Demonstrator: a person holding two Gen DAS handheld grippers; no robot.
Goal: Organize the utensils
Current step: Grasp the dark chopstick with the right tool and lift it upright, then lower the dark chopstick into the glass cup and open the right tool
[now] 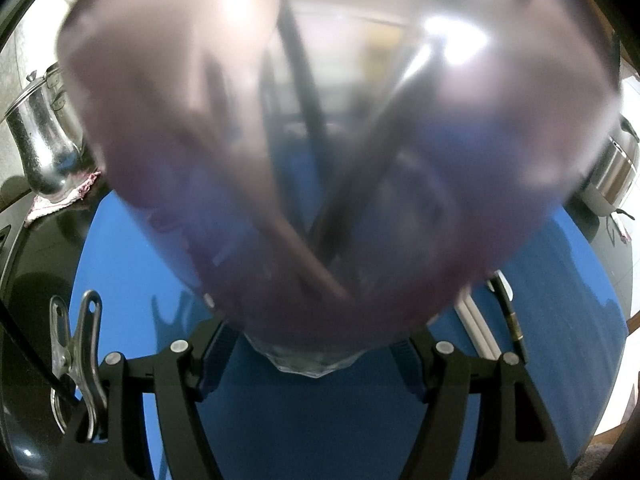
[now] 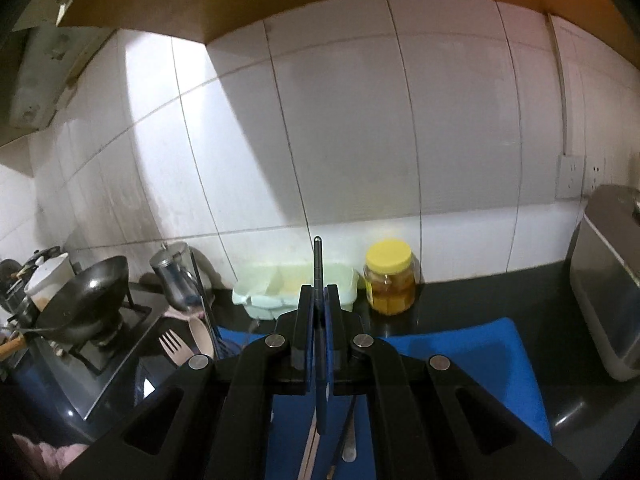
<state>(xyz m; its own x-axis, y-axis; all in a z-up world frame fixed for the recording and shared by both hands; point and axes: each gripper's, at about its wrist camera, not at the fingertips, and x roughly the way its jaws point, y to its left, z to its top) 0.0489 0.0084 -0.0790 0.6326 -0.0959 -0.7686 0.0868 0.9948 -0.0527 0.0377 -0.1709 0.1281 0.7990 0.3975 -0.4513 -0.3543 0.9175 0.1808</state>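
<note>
On the blue mat (image 1: 132, 264) in the left wrist view, the left gripper (image 1: 316, 354) held a clear plastic cup (image 1: 320, 152) very close to the lens, so the cup was blurred and filled most of the picture. Its two fingers (image 1: 218, 350) stood apart at each side of the cup's narrow base and pressed against it, so the jaws were closed on the cup. Inside the cup some dark thin utensils (image 1: 304, 92) leaned in different directions; I could not tell what kind they were. To the right of the cup, a white utensil (image 1: 476, 324) and a black chopstick with a gold band (image 1: 510, 316) lay on the mat side by side. A metal clip (image 1: 78, 356) was fixed at the left side of the gripper. Far left, a steel jug (image 1: 40, 140) stood on a small cloth (image 1: 60, 200).

In the right wrist view, the right gripper (image 2: 318, 304) had its jaws closed on a thin dark chopstick (image 2: 317, 264), which stood upright and rose above the fingertips. Below the gripper, more utensils (image 2: 348, 436) lay on the blue mat (image 2: 480, 360). At the left, a wooden fork (image 2: 174, 346) and a wooden spoon (image 2: 202, 338) pointed up, just beside each other. Behind them stood a black wok (image 2: 88, 292) on the stove and a steel jug (image 2: 176, 276). By the tiled wall there were a pale green container (image 2: 272, 290) and a jar with a yellow lid (image 2: 390, 278).
</note>
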